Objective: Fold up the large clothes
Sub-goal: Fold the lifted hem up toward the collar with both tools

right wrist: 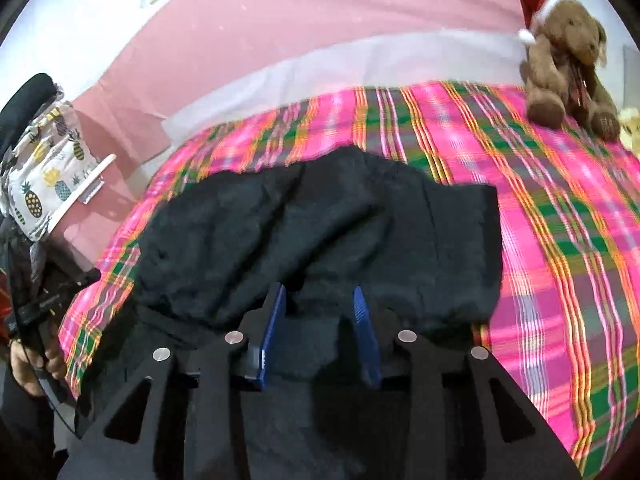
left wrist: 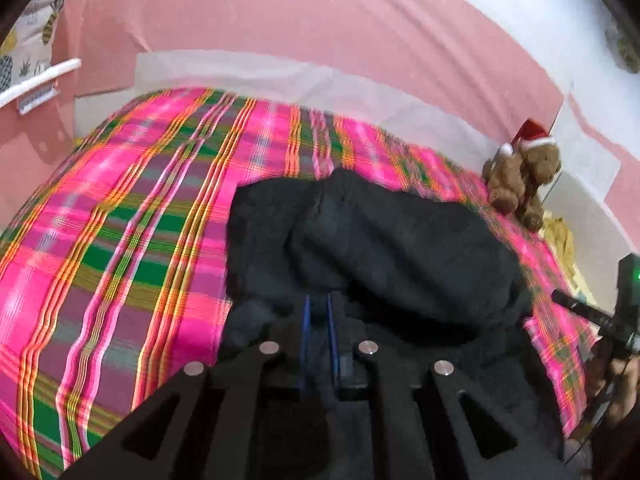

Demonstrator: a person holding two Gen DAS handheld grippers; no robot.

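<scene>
Black fleece garment: rumpled, long axis across plaid bed. Left claw nearly closed, pinching it; right claw spread apart.

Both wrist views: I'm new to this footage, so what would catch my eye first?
The pink plaid sheet covering the bed stands out most. A black garment lies crumpled on it at the near edge, in front of both tools. A brown teddy in a Santa hat sits at the far right, by the pink wall.
</scene>
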